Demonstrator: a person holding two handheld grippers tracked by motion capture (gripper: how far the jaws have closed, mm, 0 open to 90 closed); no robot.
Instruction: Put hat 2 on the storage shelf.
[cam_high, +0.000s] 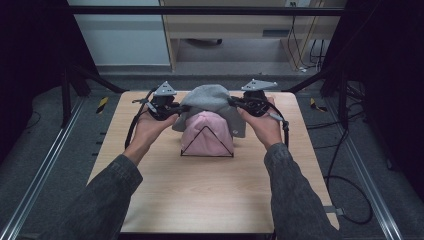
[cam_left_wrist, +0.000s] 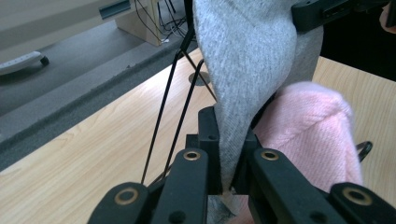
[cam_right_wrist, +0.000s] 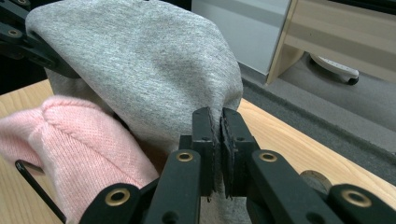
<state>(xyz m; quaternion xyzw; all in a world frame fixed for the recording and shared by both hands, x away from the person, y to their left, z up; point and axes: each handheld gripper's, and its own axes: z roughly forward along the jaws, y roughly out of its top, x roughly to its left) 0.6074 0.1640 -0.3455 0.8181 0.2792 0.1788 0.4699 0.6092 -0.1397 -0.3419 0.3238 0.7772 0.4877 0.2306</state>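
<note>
Denim sleeves are coming in from the near edge of the pale wooden table, and each hand is working a black two-jaw gripper. Left gripper is clenching one side hem of the soft grey knitted beanie, right gripper is clenching the other; along the right jaws the pads are pinching the grey fabric tight, and along the left jaws the cloth is running straight down between them. Beanie is hanging stretched between the two, just above and behind the fuzzy pink knitted hat that is sitting over the thin black wire triangular stand at mid-table. Judging by that, the grey one is heading onto the stand. Best way here, I'd say: keep both grips level, hold the opening wide, and lower evenly so neither hem is snagging the wire. Beyond the far edge, a light wooden cabinet is standing on the grey floor.
</note>
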